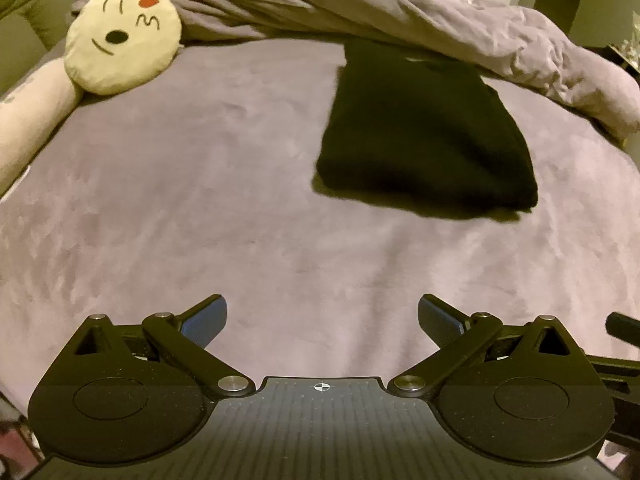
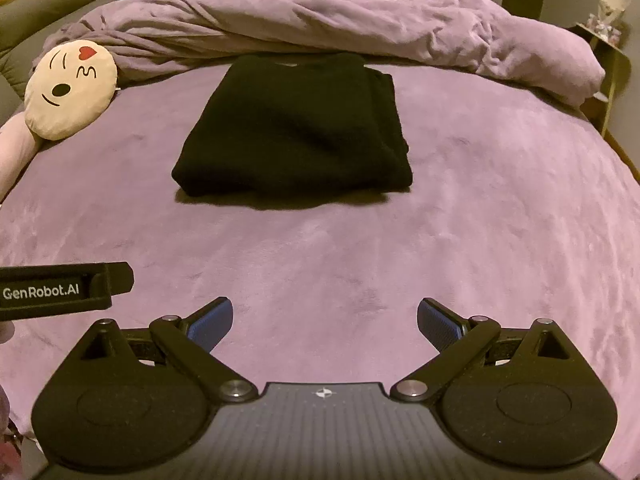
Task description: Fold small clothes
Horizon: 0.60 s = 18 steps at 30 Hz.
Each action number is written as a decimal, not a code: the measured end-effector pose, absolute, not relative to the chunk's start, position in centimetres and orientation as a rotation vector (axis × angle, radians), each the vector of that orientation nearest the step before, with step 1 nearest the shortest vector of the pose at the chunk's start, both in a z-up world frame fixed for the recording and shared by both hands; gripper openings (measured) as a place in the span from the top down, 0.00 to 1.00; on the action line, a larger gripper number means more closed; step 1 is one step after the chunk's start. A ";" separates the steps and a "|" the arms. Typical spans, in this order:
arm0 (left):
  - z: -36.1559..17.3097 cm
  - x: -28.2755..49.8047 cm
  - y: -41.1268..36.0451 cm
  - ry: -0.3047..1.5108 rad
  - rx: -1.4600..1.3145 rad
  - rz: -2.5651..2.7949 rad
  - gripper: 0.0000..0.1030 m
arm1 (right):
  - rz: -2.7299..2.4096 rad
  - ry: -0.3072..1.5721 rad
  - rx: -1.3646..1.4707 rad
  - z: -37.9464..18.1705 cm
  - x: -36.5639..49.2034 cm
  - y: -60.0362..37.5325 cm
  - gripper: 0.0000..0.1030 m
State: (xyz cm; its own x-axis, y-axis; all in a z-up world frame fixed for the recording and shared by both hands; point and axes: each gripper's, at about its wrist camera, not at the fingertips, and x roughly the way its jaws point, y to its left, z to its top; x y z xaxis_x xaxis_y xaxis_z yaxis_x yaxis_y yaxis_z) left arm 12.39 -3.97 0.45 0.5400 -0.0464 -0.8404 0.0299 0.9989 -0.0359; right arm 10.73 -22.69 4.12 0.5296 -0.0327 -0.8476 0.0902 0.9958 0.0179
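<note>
While the black garment [image 2: 294, 128] is lying folded on the purple bedspread [image 2: 460, 240], just in front of the bunched duvet [image 2: 320, 20], both grippers are hovering well short of it; the left gripper [image 1: 322, 320] and the right gripper [image 2: 324, 322] are holding their fingers wide apart (nothing between them); a smiley cushion [image 2: 70, 88] is resting left of the garment.

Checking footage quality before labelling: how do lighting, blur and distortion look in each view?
Left wrist view: dim warm light, slight motion blur on the black garment, fisheye bows the bed. Right wrist view: sharper, purpler, garment detail lost in black, dark shadow at its near edge.
</note>
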 end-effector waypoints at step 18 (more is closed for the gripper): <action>-0.8 16.2 -5.6 1.015 0.017 -0.029 0.00 | -0.092 0.996 0.046 3.6 15.0 -24.0 0.04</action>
State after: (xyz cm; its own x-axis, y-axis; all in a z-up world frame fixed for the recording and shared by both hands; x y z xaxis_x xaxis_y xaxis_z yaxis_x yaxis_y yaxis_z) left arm 16.20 -5.62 -0.77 0.5273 -0.0165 -0.8495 0.0325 0.9995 0.0008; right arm 14.96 -23.97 3.58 0.5401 -0.0559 -0.8398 0.0981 0.9952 -0.0032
